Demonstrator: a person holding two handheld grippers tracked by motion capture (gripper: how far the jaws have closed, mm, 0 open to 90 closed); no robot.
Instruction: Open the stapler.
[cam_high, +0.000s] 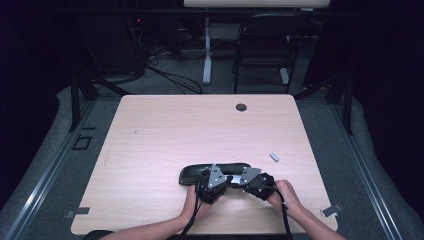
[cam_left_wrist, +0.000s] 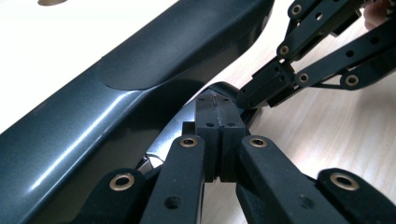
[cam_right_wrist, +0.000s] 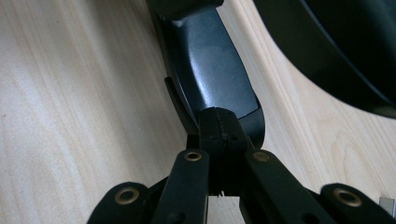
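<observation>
A long, glossy black case-like object (cam_high: 200, 171) lies on the wooden table (cam_high: 165, 130) near its front edge. My left gripper (cam_high: 226, 181) and right gripper (cam_high: 239, 181) meet nose to nose at its near right side. In the left gripper view the jaws (cam_left_wrist: 215, 100) are pressed together, their tips against a curved dark lip under the long body (cam_left_wrist: 140, 70). The right gripper's tips (cam_left_wrist: 247, 98) touch the same lip. The right gripper (cam_right_wrist: 219, 116) stands shut at the end of a dark curved flap (cam_right_wrist: 210, 70). Whether a thin edge is pinched is hidden.
A small silver piece (cam_high: 274, 156) lies on the table to the right of the case. A cable hole (cam_high: 241, 107) sits near the far edge. Beyond the table stand a black chair (cam_high: 265, 45) and a desk leg (cam_high: 206, 50).
</observation>
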